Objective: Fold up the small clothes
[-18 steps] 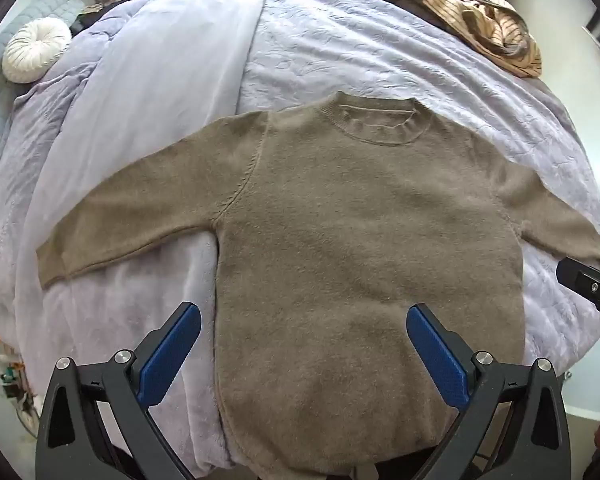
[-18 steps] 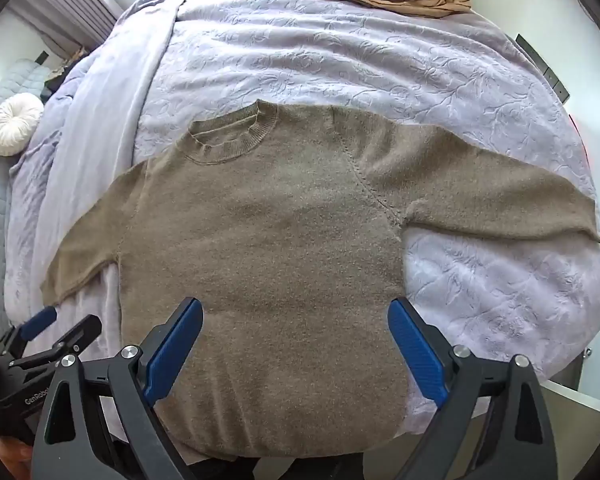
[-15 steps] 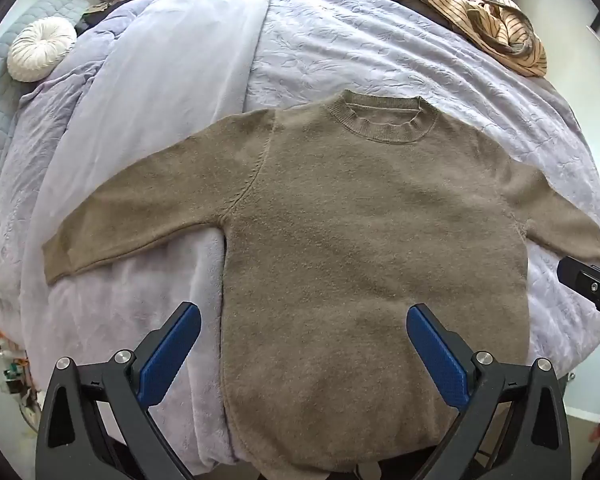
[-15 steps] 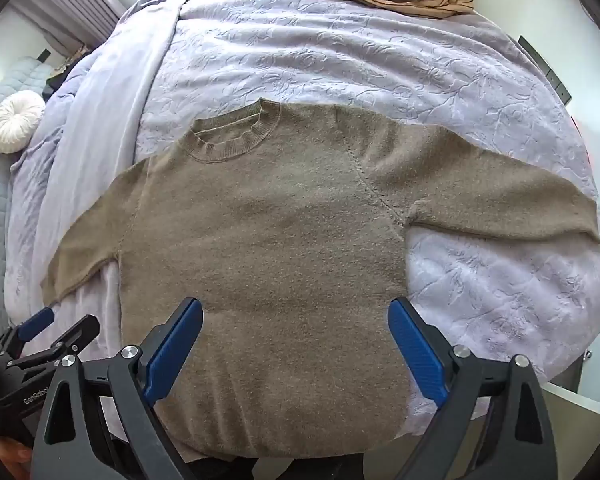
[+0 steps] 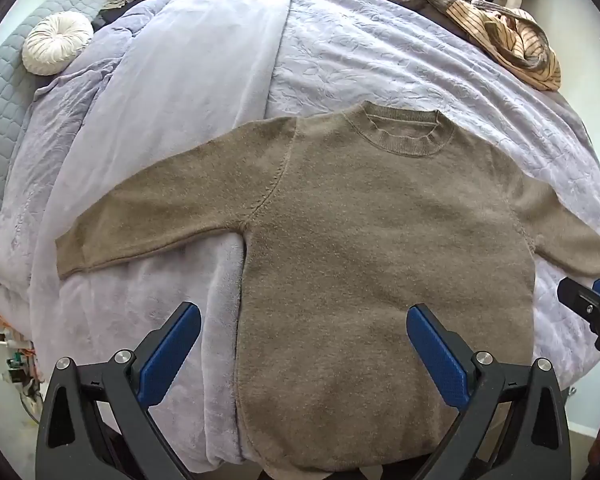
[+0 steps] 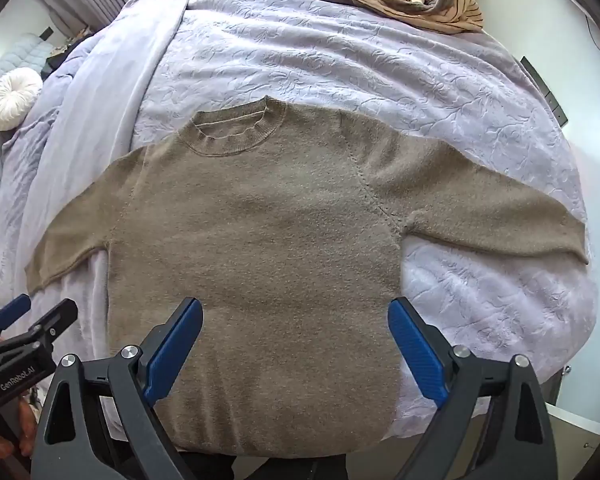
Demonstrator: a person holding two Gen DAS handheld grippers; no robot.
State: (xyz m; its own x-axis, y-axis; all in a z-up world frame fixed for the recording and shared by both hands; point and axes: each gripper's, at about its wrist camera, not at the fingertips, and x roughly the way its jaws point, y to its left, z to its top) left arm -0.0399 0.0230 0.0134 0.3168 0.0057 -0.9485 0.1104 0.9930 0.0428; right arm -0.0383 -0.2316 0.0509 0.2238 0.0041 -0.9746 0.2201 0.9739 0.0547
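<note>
Sweater (image 5: 380, 248) lies flat on lavender bedspread (image 5: 380, 60); left gripper (image 5: 300, 352) and right gripper (image 6: 296, 344) hover wide open, holding nothing.

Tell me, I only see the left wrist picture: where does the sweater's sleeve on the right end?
Observer: The right wrist view shows the whole sleeve. Its end lies flat on the bed cover, near the bed's edge.
Operator: Is the right gripper open?
Observer: Yes. The right gripper is wide open over the sweater and holds nothing.
Operator: Can it see my gripper?
Observer: Yes. The left gripper shows at the lower left, just below the other sleeve's end.
</note>
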